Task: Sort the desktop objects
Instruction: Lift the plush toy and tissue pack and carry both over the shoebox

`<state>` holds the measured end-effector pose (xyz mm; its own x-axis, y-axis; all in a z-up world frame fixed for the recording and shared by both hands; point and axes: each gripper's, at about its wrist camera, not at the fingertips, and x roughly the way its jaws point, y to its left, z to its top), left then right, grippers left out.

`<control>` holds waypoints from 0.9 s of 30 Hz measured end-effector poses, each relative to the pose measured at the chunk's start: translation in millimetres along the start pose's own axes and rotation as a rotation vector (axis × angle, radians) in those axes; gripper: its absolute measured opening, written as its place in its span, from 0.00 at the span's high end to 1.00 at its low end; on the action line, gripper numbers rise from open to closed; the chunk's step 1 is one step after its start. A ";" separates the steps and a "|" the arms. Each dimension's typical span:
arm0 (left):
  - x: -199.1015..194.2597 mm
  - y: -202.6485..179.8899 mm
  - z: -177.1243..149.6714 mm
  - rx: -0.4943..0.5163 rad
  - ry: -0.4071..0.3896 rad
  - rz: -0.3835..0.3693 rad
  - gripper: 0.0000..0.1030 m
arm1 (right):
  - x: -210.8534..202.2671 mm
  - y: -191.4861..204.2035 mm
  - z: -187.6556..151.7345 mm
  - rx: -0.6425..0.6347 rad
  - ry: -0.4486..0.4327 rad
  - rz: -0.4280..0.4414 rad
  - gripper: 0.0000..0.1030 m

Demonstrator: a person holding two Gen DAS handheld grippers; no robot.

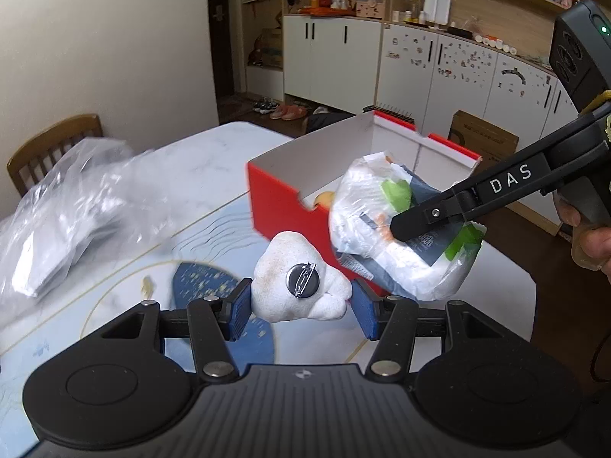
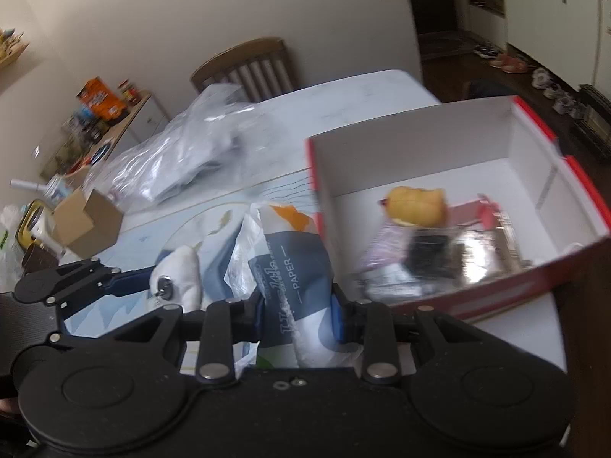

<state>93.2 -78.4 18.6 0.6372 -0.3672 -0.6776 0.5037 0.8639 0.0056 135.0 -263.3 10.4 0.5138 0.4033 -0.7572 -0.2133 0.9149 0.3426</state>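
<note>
So both hands are loaded at once here, which makes sense if the point is to clear the counter (image 1: pixel 214 164) in fewer trips. The left hand-held gripper (image 1: pixel 301 307) has its blue pads pinched on a small white plush toy with a round metal pin-back badge (image 1: pixel 299 278), jaws only partly open because the plush is squishy and fills the gap. It's gripped from both sides with the badge facing the camera, so the pads are biting on the soft body rather than the slippery metal disc.

The right hand-held gripper (image 2: pixel 296 318) is squeezed down on a crinkly white plastic pack of paper tissues with dark blue and green printing (image 2: pixel 290 267), jaws fairly narrow, clamping the lower end of the pack, with the rest sticking out past the fingers. From the left wrist view you can see that pack hanging in the air right at the near corner of the red cardboard box with the white inside (image 1: pixel 275 198).

That box looks like the drop-off spot: it's open on top and already has a yellow rubbery toy (image 2: pixel 416 206) and some shiny foil-looking packets (image 2: pixel 473 255) inside. Both carried items are off the counter and close to the box, tissues nearer than the plush.

Still on the counter: a big clear plastic bag (image 2: pixel 198 145) further back and a small open brown cardboard box (image 2: pixel 89 217) off to the left, so I'd guess sorting is partway through.
</note>
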 end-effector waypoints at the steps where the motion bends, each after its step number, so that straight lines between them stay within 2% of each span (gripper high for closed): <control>1: 1.4 -4.6 2.9 0.005 -0.001 -0.002 0.48 | -3.3 -5.7 -0.2 0.006 -0.006 -0.003 0.70; 17: 40.5 -73.8 53.9 0.082 -0.008 -0.008 0.48 | -43.8 -94.0 15.1 0.062 -0.117 -0.045 0.70; 27: 70.4 -89.9 82.5 0.111 0.009 -0.008 0.48 | -46.5 -137.2 40.4 0.051 -0.154 -0.108 0.70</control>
<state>140.9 -210.3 31.1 0.6283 -0.3701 -0.6843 0.5700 0.8176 0.0812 173.9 -408.2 21.2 0.6533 0.2919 -0.6986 -0.1094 0.9494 0.2945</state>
